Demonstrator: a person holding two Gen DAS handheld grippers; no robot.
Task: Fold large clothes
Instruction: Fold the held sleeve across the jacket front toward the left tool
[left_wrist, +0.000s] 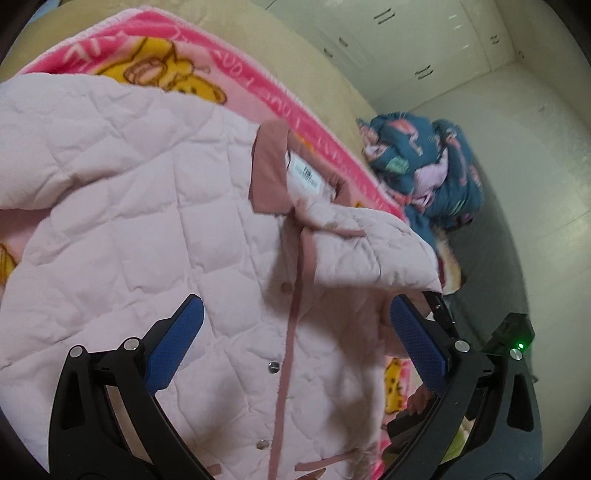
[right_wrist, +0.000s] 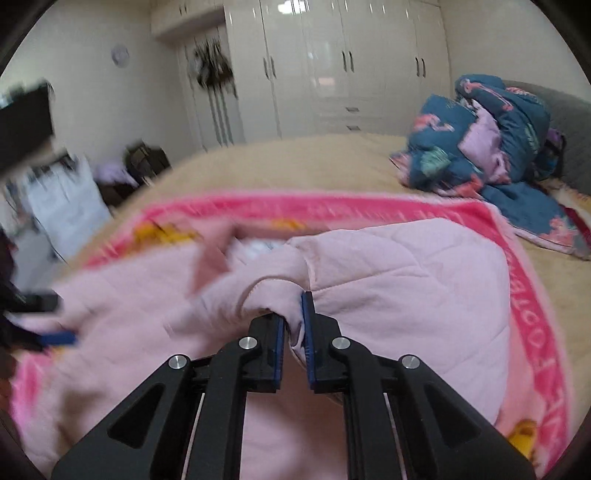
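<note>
A pale pink quilted jacket (left_wrist: 140, 221) with a darker pink collar and snap buttons lies spread on a pink cartoon blanket (left_wrist: 207, 77). My left gripper (left_wrist: 293, 317) hovers over its button placket, open wide with nothing between the blue pads. In the right wrist view the same jacket (right_wrist: 406, 280) is bunched, and my right gripper (right_wrist: 293, 317) is shut on a fold of its fabric. The left gripper's blue pad (right_wrist: 59, 338) shows at the far left edge.
The blanket (right_wrist: 535, 295) covers a beige bed (right_wrist: 295, 162). A crumpled blue patterned quilt (right_wrist: 495, 147) sits at the bed's head by a grey headboard. White wardrobes (right_wrist: 332, 66) line the far wall. Clutter and a dark bag (right_wrist: 144, 155) stand beyond the bed's left side.
</note>
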